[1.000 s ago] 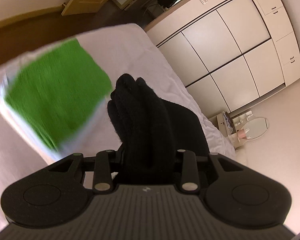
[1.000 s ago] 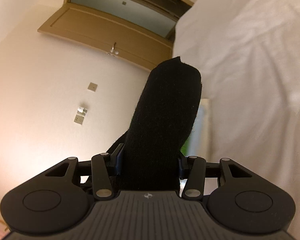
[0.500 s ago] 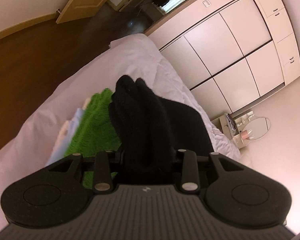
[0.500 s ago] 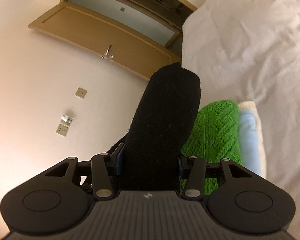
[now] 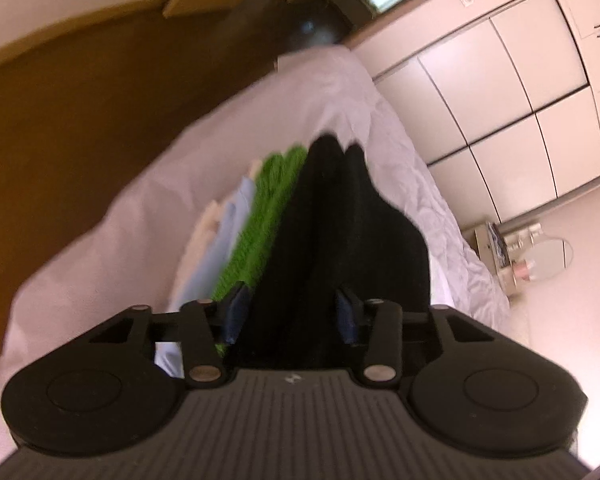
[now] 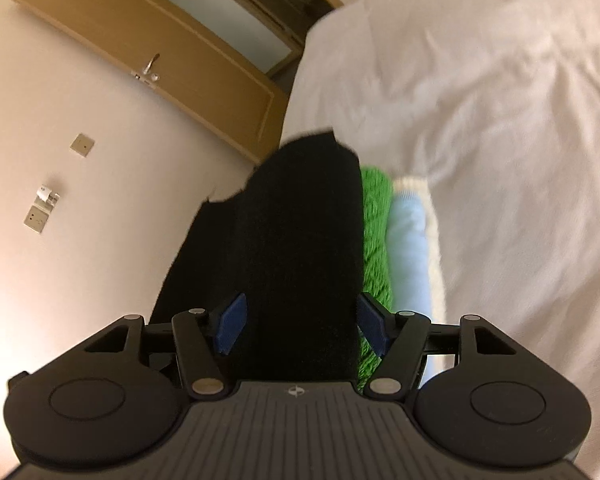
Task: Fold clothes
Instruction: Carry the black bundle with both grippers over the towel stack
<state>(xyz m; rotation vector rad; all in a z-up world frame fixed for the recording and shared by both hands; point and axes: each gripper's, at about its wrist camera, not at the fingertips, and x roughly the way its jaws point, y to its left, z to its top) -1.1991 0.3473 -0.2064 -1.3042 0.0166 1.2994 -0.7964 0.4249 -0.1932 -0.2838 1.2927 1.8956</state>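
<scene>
the black knit garment [image 5: 332,240] is folded thick and sits between both grippers, over a stack of folded clothes on the white bed [image 5: 112,232]. in the left wrist view it runs up from the left gripper [image 5: 290,314], whose blue pads [image 5: 236,312] sit close against its sides, so that gripper looks closed on the cloth at a narrow width. in the right wrist view the same black garment [image 6: 284,248] fills the space between the pads of the right gripper [image 6: 300,320]; its jaws are opening, the blue pads [image 6: 230,322] stand at the cloth's edges or just off them, and whether they still press it is hard to tell. right beside the black piece lies a green knit [image 6: 376,236], then a light blue piece [image 6: 408,248] and a cream one [image 6: 432,240] at the outside. the bed sheet [image 6: 500,120] is wrinkled. beyond it are white wardrobe doors [image 5: 520,92], a brown floor [image 5: 80,100] and a wooden door [image 6: 148,52].
</scene>
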